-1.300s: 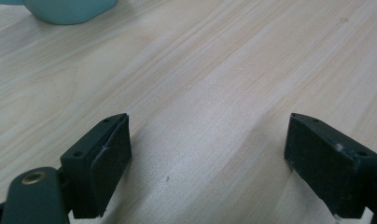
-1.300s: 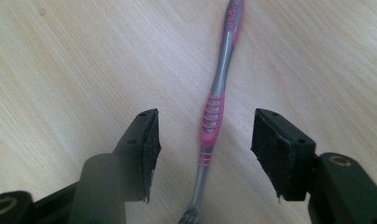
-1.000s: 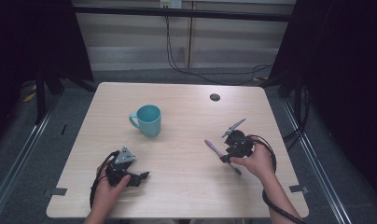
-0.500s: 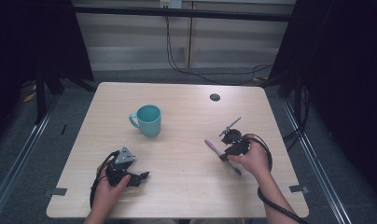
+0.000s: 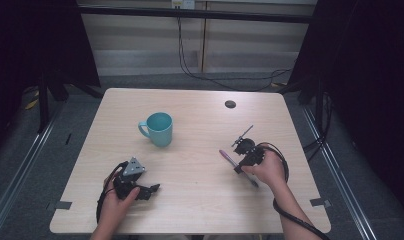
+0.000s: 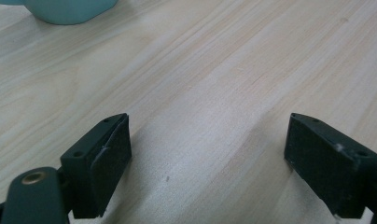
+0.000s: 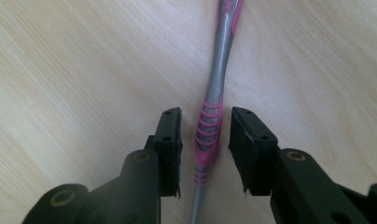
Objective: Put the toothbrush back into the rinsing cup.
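the pink-and-grey toothbrush lies flat on the desk, its ribbed grip between the jaws of the right hand-held gripper, which have just been closing, pads not yet touching. stay centred, squeeze evenly, then lift.

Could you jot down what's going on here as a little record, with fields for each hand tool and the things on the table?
table: pale wood table
right gripper: over the toothbrush, jaws either side of its grip, just been closing, a gap on each side, pads not pressing yet
toothbrush: pink and grey, lying flat on the table, ribbed pink grip between the jaws
left gripper: jaws wide open, nothing between them, low over bare wood
mug: teal, upright, handle to its left in the high view, apart from both grippers
likely next: right gripper closes on the toothbrush
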Tool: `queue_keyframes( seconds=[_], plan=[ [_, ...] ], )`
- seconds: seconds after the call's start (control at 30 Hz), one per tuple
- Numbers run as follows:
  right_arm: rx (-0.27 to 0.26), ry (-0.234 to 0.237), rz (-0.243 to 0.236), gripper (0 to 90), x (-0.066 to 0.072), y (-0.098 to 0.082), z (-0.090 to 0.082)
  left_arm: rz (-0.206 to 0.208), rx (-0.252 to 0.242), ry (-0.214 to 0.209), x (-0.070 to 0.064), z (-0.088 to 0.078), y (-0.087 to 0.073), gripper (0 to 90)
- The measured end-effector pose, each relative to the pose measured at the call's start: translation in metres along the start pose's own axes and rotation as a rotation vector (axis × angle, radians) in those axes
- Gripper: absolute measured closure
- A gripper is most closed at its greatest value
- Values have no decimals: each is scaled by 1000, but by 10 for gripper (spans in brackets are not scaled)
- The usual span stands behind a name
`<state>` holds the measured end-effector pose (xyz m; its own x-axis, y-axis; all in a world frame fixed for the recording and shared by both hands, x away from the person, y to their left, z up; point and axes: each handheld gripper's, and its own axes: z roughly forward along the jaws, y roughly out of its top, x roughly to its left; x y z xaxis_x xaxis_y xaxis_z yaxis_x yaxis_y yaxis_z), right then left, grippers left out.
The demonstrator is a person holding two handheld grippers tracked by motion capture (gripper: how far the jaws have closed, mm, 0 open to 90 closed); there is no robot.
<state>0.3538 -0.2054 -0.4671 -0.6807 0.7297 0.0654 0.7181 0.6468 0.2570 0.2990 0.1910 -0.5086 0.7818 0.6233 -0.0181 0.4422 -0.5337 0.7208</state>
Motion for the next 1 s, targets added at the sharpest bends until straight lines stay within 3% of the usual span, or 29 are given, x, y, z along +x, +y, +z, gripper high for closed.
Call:
queue_keyframes(
  seconds=[0.5,0.67,0.87,1.0],
  plan=[
    [37,-16,-21,701,4,5,5,0,0,0,0,0,0,145],
    [70,-12,-53,794,7,8,5,0,0,1,0,0,0,145],
    [60,-18,-52,809,8,8,5,0,0,1,0,0,0,145],
    [65,-33,-79,810,9,8,5,0,0,1,0,0,0,145]
  ],
)
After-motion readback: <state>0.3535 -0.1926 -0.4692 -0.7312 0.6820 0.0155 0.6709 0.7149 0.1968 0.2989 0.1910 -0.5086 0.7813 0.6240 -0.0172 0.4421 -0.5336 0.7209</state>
